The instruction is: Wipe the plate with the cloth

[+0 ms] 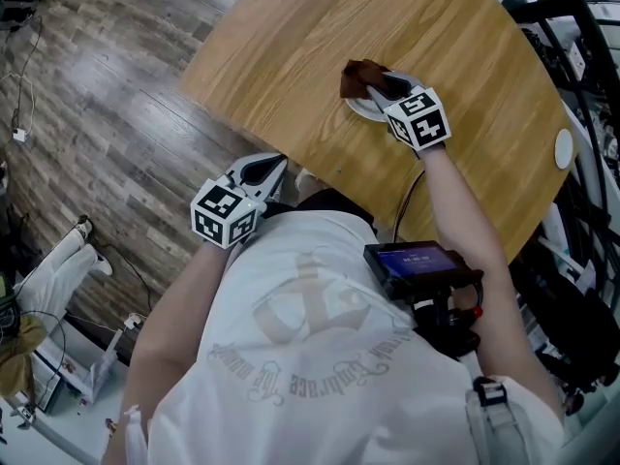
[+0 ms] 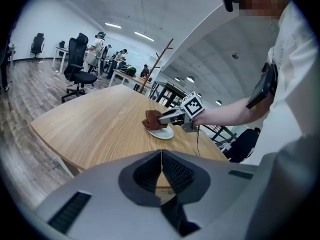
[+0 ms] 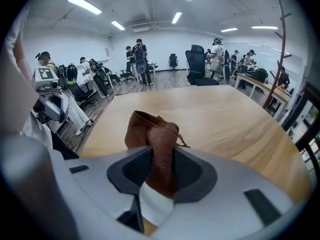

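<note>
Head view places the left gripper (image 1: 274,169) nearest the person, off the near edge of the table (image 1: 291,37) and well apart from the work. The left gripper view shows its jaws pressed together with nothing between them. Farther out, the right gripper (image 1: 376,89) reaches over the table with its jaws clamped on the brown cloth (image 1: 358,74), which is bunched and projects beyond the jaw tips. The white plate (image 1: 364,110) lies directly beneath those jaws, so the right gripper is much the nearer of the two and the plate sits below it rather than ahead. The right gripper view confirms the grip. The cloth (image 3: 152,139) stands as a thick upright fold between the pads, with a white sliver of plate (image 3: 156,205) under it, but this view cannot show how high the cloth sits. The left gripper view gives the side-on reading. There the cloth (image 2: 150,120) appears to rest on the far rim of the plate (image 2: 165,133), though contact is a judgement and not certain. The wiping stroke would likely run across the plate toward the person. Beyond the table, the gripper views show office chairs and several people standing.
</note>
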`<state>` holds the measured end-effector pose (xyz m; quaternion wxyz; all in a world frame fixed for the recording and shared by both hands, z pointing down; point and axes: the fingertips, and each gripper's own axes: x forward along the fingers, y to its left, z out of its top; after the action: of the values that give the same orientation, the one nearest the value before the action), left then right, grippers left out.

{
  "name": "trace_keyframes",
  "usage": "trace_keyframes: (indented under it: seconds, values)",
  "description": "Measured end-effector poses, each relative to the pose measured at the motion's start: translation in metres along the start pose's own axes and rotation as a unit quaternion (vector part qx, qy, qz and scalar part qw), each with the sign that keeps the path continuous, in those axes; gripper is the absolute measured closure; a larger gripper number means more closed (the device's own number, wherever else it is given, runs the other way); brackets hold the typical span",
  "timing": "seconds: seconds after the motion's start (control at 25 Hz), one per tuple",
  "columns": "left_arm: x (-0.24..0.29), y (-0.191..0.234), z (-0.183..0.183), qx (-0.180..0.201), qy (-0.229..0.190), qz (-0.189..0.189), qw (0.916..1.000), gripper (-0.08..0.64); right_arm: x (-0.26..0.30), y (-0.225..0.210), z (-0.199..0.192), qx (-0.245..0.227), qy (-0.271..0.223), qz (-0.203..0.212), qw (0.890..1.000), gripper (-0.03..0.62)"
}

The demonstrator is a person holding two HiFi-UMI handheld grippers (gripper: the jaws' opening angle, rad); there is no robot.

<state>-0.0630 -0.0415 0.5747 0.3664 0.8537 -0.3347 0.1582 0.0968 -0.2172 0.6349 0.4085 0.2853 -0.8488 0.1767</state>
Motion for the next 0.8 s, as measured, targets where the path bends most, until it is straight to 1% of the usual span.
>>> trace_keyframes:
  seconds: [0.08,0.2,0.32,0.44,0.52,0.64,0.72,0.8]
  values:
    - [-0.002,-0.002,-0.001,-0.001,-0.001,0.003,1.0000,0.547,0.003,0.002,0.007,-0.003,-0.004,0.004,1.000,0.465]
    - [-0.003,-0.003,0.000,0.003,0.000,0.003,1.0000,0.546,0.006,0.019,0.010,-0.015,-0.002,0.026,1.000,0.465]
    - [-0.001,-0.001,0.004,0.008,0.000,-0.002,1.0000,0.546,0.007,0.036,0.003,-0.038,0.007,0.044,0.998,0.465]
    - [0.001,0.001,0.005,0.012,0.005,-0.008,0.9999,0.546,0.003,0.042,-0.008,-0.043,0.011,0.049,0.998,0.465]
    - [0.004,0.000,0.004,0.016,0.009,-0.012,0.9998,0.546,-0.001,0.040,-0.018,-0.036,0.013,0.045,0.998,0.465]
    - [0.008,0.000,0.003,0.022,0.015,-0.019,0.9995,0.546,-0.008,0.028,-0.035,-0.014,0.015,0.027,0.999,0.465]
    - [0.008,0.000,0.002,0.025,0.018,-0.023,0.9993,0.546,-0.014,0.018,-0.044,0.009,0.013,0.008,1.000,0.465]
    - [0.004,0.000,0.001,0.029,0.019,-0.028,0.9990,0.546,-0.021,0.012,-0.049,0.042,0.004,-0.016,0.999,0.465]
